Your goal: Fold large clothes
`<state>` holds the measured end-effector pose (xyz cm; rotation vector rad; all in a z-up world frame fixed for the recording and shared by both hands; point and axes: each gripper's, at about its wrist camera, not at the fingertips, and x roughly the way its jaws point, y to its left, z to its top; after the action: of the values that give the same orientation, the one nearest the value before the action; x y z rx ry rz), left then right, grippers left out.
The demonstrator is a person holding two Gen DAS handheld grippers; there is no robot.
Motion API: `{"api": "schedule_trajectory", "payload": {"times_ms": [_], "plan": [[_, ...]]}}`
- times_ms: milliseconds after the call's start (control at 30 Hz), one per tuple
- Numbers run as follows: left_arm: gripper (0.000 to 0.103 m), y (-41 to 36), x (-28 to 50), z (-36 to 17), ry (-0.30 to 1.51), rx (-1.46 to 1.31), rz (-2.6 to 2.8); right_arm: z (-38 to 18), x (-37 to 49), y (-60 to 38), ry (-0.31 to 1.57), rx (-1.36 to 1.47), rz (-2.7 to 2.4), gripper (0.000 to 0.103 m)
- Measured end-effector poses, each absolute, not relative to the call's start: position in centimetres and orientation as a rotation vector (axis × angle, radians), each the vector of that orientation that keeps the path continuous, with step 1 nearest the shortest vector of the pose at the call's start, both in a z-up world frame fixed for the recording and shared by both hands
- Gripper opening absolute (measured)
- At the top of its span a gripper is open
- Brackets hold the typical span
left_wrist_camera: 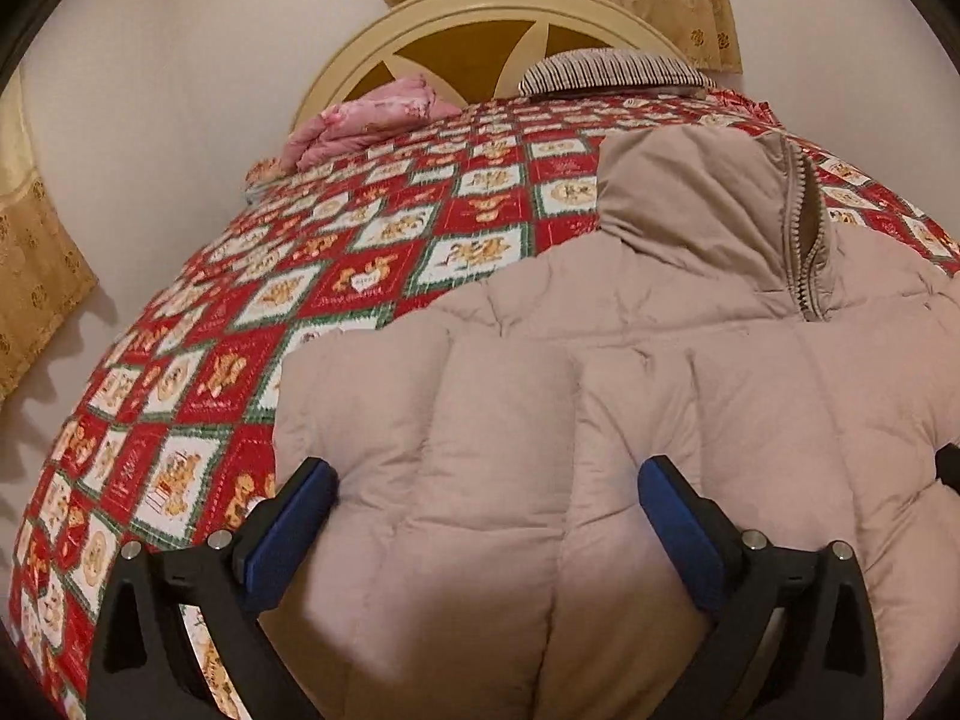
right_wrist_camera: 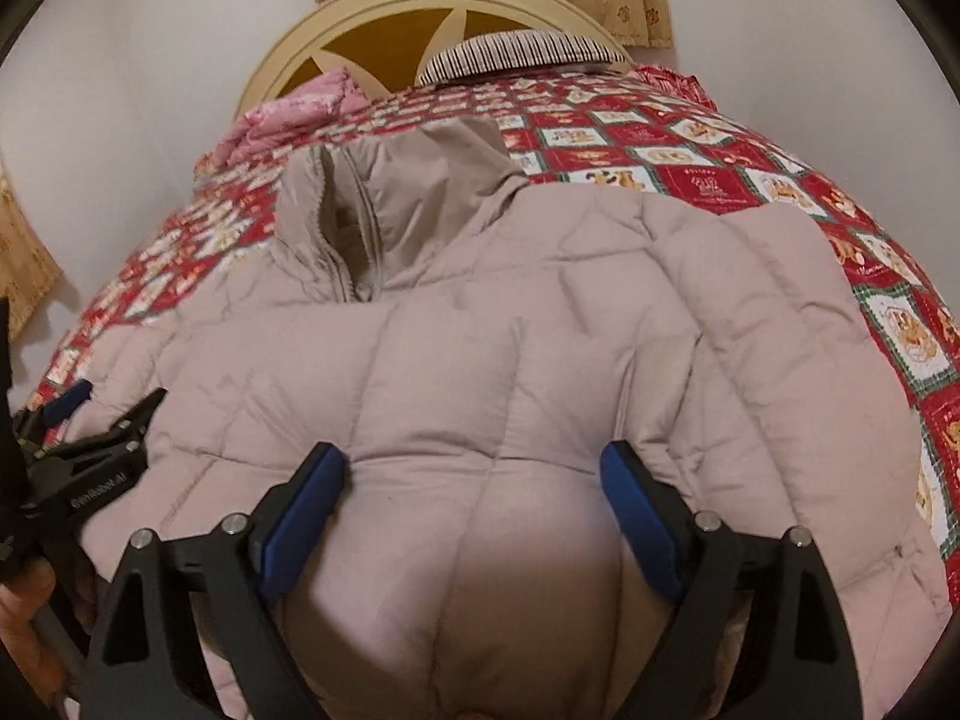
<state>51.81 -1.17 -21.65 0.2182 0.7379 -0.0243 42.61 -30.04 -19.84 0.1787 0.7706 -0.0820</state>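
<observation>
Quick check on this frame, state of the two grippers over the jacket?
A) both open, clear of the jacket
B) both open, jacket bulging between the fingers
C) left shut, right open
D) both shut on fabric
B: the left gripper and right gripper each have their blue fingers spread wide, with a puffy bulge of the beige jacket rising between them on the quilt.

The jacket [left_wrist_camera: 600, 420] is matt quilted cloth; the bedspread [left_wrist_camera: 360, 276] printed cotton-like cloth; the fingers [left_wrist_camera: 288, 534] carry smooth blue pads.
</observation>
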Motion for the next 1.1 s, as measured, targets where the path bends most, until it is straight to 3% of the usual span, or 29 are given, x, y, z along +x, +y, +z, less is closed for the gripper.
{"api": "schedule_trajectory", "payload": {"times_ms": [1100], "plan": [[0.102,-0.8,52.3,-22.4,0.774,0.199,-0.034,-20.8,43.4,-28.0,0.823,0.053,-0.179,0.094]]}}
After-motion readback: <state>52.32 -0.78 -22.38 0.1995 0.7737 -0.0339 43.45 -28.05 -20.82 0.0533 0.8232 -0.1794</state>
